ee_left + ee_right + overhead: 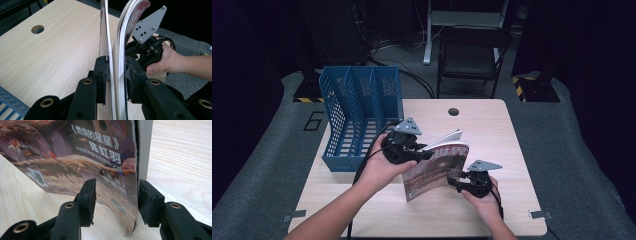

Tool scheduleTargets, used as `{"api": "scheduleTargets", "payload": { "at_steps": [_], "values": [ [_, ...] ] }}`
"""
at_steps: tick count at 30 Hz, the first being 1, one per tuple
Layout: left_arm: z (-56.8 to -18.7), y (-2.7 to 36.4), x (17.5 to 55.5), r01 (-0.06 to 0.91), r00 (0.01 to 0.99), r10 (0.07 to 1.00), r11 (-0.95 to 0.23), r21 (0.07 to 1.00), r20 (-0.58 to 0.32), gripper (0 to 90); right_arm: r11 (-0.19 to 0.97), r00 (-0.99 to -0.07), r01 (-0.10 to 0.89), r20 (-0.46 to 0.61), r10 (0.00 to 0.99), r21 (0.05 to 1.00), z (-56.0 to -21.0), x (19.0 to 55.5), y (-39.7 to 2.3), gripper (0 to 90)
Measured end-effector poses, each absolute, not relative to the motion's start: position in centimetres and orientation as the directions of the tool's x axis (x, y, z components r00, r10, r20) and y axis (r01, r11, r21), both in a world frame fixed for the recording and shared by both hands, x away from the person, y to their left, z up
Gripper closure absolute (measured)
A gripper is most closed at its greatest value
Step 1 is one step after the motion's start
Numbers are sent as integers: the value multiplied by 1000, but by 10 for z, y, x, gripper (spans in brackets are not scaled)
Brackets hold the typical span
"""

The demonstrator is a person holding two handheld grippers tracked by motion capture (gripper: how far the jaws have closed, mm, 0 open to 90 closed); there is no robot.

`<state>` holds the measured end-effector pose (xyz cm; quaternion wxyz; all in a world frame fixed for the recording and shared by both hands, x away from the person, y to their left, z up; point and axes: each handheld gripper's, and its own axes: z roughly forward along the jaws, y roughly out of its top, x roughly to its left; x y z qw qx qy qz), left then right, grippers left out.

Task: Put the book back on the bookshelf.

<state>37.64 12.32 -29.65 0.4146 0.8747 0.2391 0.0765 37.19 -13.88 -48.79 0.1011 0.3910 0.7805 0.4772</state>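
High view: a magazine (435,170) stands upright near the middle of the bench (492,125), its lower edge on or just above the wood, cover facing the person. The left gripper (422,154) grasps it at the upper left part, and the right gripper (455,179) sits at its lower right corner. A blue three-slot file rack (357,117) stands at the far left corner of the bench, all slots without contents as far as can be seen. Judging from this, the magazine is raised on edge but not yet carried to the rack; the move across and the lowering into a slot are left.

Left gripper view: the jaws are clenched on the magazine (117,50), pads pressing a bundle of pages from both sides, while a few pages fan away at the top. Beyond it, the person's other hand (170,61) holds the right gripper. A corner of the rack (10,105) shows at the bottom left.

Right gripper view: the jaws straddle the lower corner of the magazine (82,157); the right pad lies against the page edges, the left pad stands apart from the cover, so this gripper is released, steadying at most. The bench (180,152) lies just beneath.
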Motion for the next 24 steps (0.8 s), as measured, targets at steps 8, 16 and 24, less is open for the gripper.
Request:
{"api": "scheduleTargets", "payload": {
  "at_steps": [8,16,24],
  "values": [
    [-298,118,381,361,878,473,-554,750,-74,753,241,-676,514,215,705,823,-488,372,-139,520],
    [-297,114,383,374,876,474,-558,741,-85,772,243,-677,511,212,705,825,-488,372,-139,519],
    [-296,111,385,373,877,475,-572,730,-75,782,243,-679,513,216,701,823,-488,372,-139,517]
  ]
}}
